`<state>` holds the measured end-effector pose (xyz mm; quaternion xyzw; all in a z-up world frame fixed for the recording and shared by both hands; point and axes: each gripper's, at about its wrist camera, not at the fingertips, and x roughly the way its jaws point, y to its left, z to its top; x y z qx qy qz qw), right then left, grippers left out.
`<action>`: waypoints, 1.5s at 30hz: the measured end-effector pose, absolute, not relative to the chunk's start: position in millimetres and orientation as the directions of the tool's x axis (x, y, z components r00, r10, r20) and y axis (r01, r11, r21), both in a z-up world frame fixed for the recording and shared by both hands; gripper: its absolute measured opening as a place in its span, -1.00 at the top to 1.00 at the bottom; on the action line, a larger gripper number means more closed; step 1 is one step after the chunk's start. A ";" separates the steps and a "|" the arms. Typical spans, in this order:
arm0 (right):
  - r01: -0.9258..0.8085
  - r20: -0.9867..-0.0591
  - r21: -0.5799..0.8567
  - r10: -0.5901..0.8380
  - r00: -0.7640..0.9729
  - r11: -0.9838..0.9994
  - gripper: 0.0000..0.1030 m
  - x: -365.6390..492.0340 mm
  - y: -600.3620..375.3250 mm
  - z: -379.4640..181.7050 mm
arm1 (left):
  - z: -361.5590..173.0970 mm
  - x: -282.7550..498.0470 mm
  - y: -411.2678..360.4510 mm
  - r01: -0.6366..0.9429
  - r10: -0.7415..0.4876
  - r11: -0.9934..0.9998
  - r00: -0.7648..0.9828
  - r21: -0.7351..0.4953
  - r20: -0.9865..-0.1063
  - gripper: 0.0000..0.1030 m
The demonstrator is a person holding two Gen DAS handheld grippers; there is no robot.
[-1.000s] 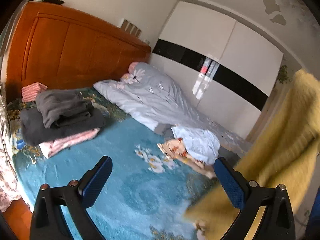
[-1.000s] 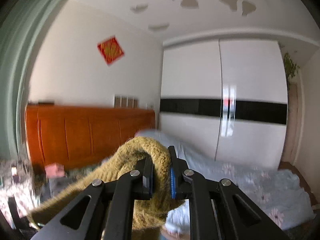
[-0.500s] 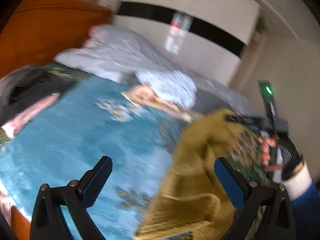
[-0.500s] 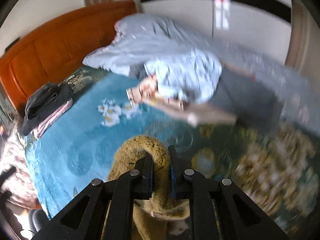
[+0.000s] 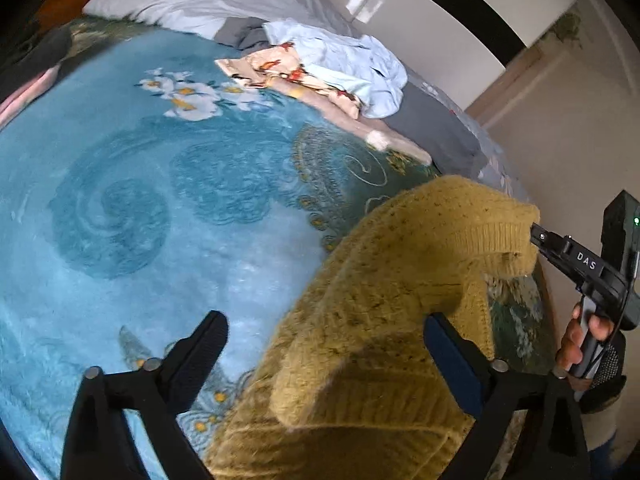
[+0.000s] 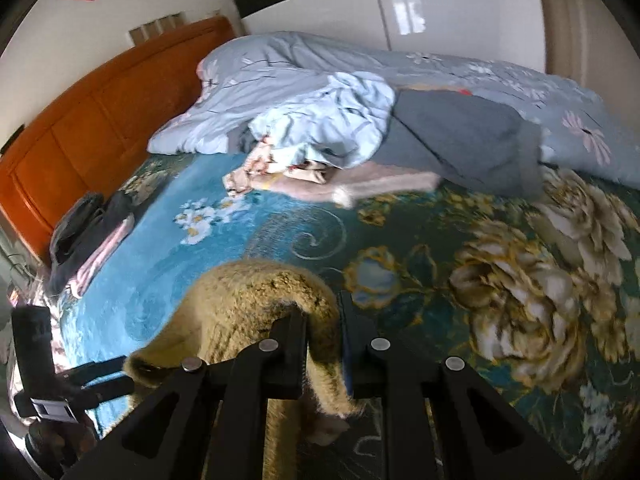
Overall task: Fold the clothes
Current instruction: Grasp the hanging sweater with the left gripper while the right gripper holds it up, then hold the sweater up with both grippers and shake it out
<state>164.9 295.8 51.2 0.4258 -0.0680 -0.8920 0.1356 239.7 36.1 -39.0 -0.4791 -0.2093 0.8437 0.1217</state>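
At the far left of the bed, beside the headboard, sits a stack of folded clothes — dark grey over pink.

Next comes the open stretch of blue blanket, the natural place to spread a garment.

The left gripper is spread wide. The yellow sweater lies partly between its fingers, but nothing is pinched; the right-hand finger sits against the knit.

Further right, the right gripper is pressed together, pinching a bunched fold of the sweater near what looks like a ribbed cuff or hem. The garment hangs from this hold and drapes down toward the bed edge, over the floral part of the blanket.

Behind lies a loose pile of unfolded clothes against the grey duvet.

To do this step well, we judge the following:
- We close the left gripper on a matching edge of the sweater, well apart from the right hold.
- We draw both holds apart until the knit is taut — then lower it flat onto the blue area.
- We keep it off the unfolded pile, since loose knit snags and drags.
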 end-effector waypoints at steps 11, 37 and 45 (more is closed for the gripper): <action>0.180 -0.721 0.251 -0.308 -0.621 -0.951 0.71 171.2 298.9 62.0 | -51.7 245.5 48.9 -0.064 0.415 -0.898 -0.455 -0.436 -0.788 -0.20; 0.280 -0.515 0.144 -0.313 -0.798 -0.949 0.79 231.1 265.6 206.5 | 86.8 286.2 -19.2 -0.034 0.223 -0.946 -0.787 -0.321 -0.575 0.78; 0.357 -0.304 0.046 -0.353 -0.885 -0.933 0.79 297.0 257.4 309.8 | 221.2 348.1 -56.6 -0.070 0.151 -0.963 -0.941 -0.260 -0.303 0.78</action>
